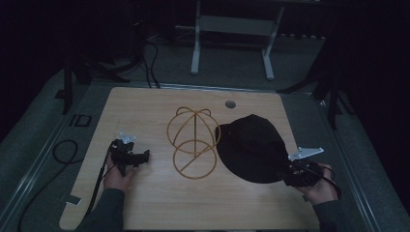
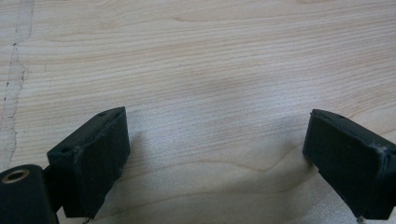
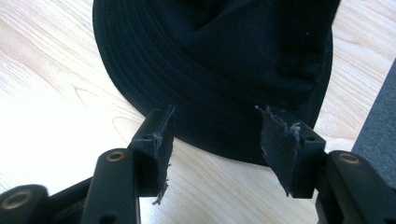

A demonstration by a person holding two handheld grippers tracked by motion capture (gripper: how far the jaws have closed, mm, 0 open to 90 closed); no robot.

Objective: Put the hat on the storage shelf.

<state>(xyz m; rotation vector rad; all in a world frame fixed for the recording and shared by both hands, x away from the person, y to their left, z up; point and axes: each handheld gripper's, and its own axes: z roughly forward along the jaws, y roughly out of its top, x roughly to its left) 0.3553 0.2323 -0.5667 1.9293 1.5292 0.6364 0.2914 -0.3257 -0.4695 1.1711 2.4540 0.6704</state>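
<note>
On the light wooden table (image 1: 145,203), near its right edge, sits your black hat (image 1: 252,147): soft fabric, round brim with rows of concentric stitching, crown slumped and creased. Just left of it is a gold wire stand (image 1: 193,142): thin rod bent into a flat ring on the table plus a domed cage rising behind it. The stand's edge touches or overlaps the hat brim in the high view; can't tell which.

Your right gripper (image 1: 290,175) is at the near right rim of the hat, close to the table's right edge, so there's little room on that side. Its jaws are spread, one on each side of the brim edge, nothing pinched between them. The right gripper view gives what the high view can't: the frayed black pads (image 3: 161,140) on the jaws, the brim stitching up close, and a strip of grey floor (image 3: 380,135) past the table edge.

Your left gripper (image 1: 140,157) is on the left part of the table, well apart from stand and hat, with bare wood all round it. Jaws are wide apart and empty. In the left gripper view the blocky matte fingers (image 2: 93,158) hang over plain wood grain, with a rough scuffed strip (image 2: 11,88) running down the left side.

A round grey grommet (image 1: 230,104) sits near the far edge. Black cables (image 1: 65,152) loop on the floor to the left.
</note>
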